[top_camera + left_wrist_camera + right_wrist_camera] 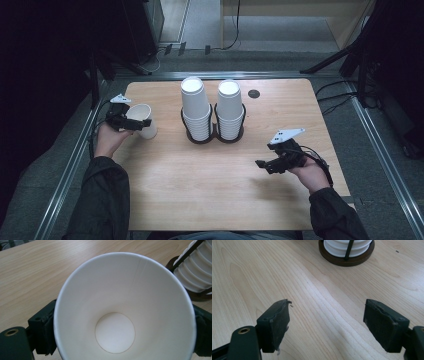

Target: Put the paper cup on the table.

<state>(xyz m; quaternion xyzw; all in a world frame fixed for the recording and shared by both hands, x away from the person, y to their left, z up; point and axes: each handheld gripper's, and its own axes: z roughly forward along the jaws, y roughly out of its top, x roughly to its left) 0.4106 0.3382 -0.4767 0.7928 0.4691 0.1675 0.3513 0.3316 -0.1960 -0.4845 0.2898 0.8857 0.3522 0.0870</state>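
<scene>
1. State: the left gripper (131, 121) has its fingers (43, 333) clamped on the outside of a single paper cup (142, 120), near the left edge of the tabletop (200, 190). In the left gripper view the cup (124, 307) opens toward the camera, so it is held tilted well off upright.
2. State: the right gripper (266, 165) hovers near the right edge, its fingers (274, 323) spread apart with nothing between them.
3. Two stacks (196, 107) of inverted cups stand in a black double holder (214, 134) near the middle of the far edge, well apart from the held cup.
4. Risk, crushing: the cup wall is thin paper. Excess squeeze would likely dent the rim into an oval, and a deformed cup may not nest on a stack.
5. Risk, slip: the wall is smooth and tapered. A light grip or a quick wrist turn could let the cup slide out toward its narrow end and roll off the left edge.
6. Risk, toppling: the stacks are tall and rise far above the holder ring. A sideways knock from the cup or either gripper could tip one over.
7. Risk, misalignment: a tilted cup brought onto a stack may catch on the top cup rather than seat.
</scene>
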